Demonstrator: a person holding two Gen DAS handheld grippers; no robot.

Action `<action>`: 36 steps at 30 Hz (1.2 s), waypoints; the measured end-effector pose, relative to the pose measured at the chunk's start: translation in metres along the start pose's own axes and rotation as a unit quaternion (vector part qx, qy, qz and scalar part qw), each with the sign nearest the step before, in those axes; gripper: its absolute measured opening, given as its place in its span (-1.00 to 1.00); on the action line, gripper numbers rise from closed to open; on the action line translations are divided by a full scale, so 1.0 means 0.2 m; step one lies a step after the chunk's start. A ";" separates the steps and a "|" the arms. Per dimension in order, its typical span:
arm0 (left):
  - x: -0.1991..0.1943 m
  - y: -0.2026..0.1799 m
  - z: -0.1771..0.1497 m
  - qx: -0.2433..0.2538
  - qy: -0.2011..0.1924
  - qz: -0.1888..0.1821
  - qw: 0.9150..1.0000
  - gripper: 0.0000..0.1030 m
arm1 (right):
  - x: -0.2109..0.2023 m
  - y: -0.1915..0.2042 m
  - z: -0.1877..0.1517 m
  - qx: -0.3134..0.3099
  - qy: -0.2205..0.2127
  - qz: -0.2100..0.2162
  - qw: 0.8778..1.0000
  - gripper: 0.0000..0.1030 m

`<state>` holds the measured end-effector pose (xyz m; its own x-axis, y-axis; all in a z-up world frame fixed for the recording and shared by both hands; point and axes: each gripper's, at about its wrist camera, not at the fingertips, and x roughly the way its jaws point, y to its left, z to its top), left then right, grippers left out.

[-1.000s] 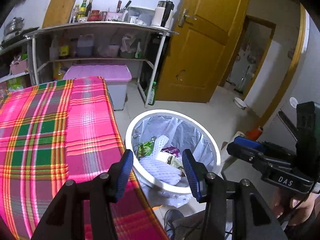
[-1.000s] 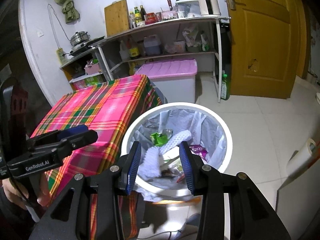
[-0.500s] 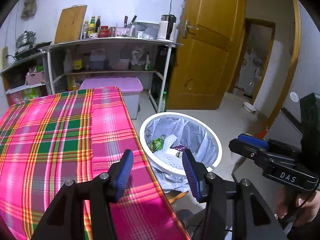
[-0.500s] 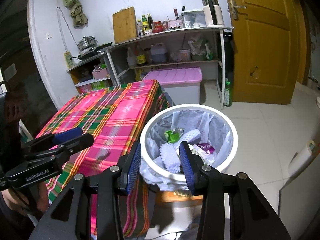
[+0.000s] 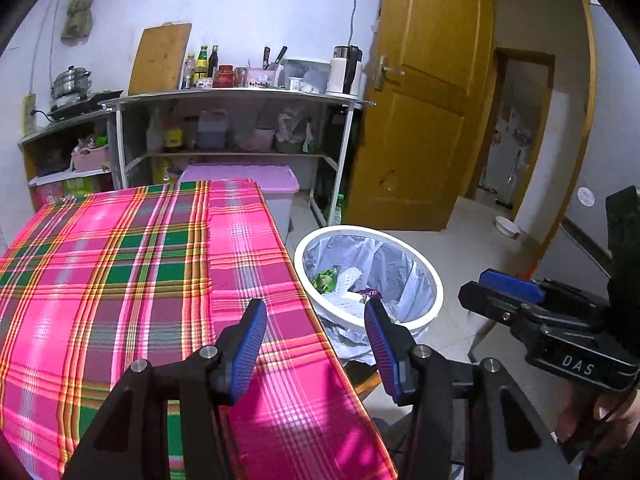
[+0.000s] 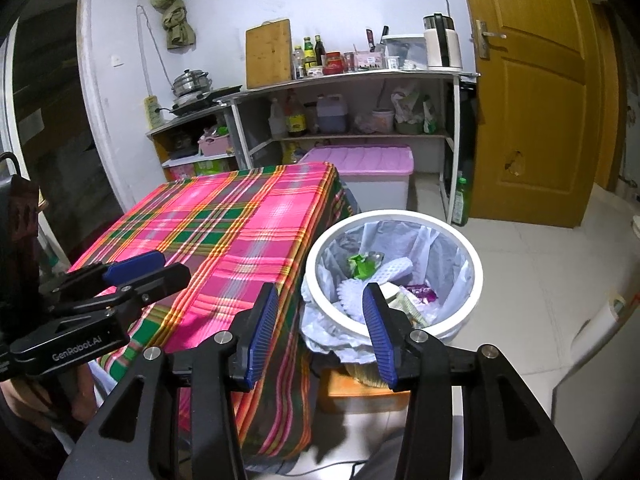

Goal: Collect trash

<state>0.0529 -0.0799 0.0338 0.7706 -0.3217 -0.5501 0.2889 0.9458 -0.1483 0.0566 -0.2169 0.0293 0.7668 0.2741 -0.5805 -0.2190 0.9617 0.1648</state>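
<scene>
A white bin (image 5: 434, 280) (image 6: 476, 264) with a clear liner stands on the floor beside the table. Inside lie white foam nets (image 6: 394, 269), a green wrapper (image 5: 325, 280) (image 6: 362, 266) and a purple wrapper (image 6: 420, 292). My left gripper (image 5: 314, 312) hovers open over the table's near right edge, nothing between its blue pads. My right gripper (image 6: 320, 300) hangs between the table edge and the bin, its jaws opening and empty. Each gripper shows in the other's view: the right gripper's side (image 5: 508, 284) and the left gripper's side (image 6: 136, 264).
A table under a pink and green plaid cloth (image 5: 120, 272) (image 6: 224, 232) fills the left. Behind stand a metal shelf rack (image 5: 240, 128) with bottles, a pink-lidded storage box (image 6: 360, 160) and a wooden door (image 5: 420, 120). White tiled floor (image 6: 540, 264) lies to the right.
Both grippers have drawn back from over the bin toward the table; the bin now sits farther off and more of the cloth shows. The right gripper's jaws have spread slightly.
</scene>
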 end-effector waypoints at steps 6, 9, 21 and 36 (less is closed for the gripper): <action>-0.05 -0.01 -0.03 0.003 -0.005 0.007 1.000 -0.02 | -0.02 0.02 -0.03 -0.007 0.000 -0.002 1.000 -0.12; -0.06 -0.01 -0.04 0.005 -0.007 0.008 1.000 -0.02 | -0.02 0.02 -0.03 -0.007 0.000 -0.002 1.000 -0.12; -0.08 -0.01 -0.05 0.006 -0.009 0.011 1.000 -0.02 | -0.02 0.01 -0.04 -0.008 0.000 -0.002 1.000 -0.12; -0.10 0.00 -0.05 0.005 -0.007 0.015 1.000 -0.02 | -0.02 0.02 -0.04 -0.008 -0.001 -0.002 1.000 -0.12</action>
<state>0.0318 -0.0727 0.0377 0.7872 -0.2936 -0.5423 0.2708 0.9546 -0.1238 0.0485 -0.2147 0.0258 0.7685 0.2696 -0.5803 -0.2248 0.9628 0.1497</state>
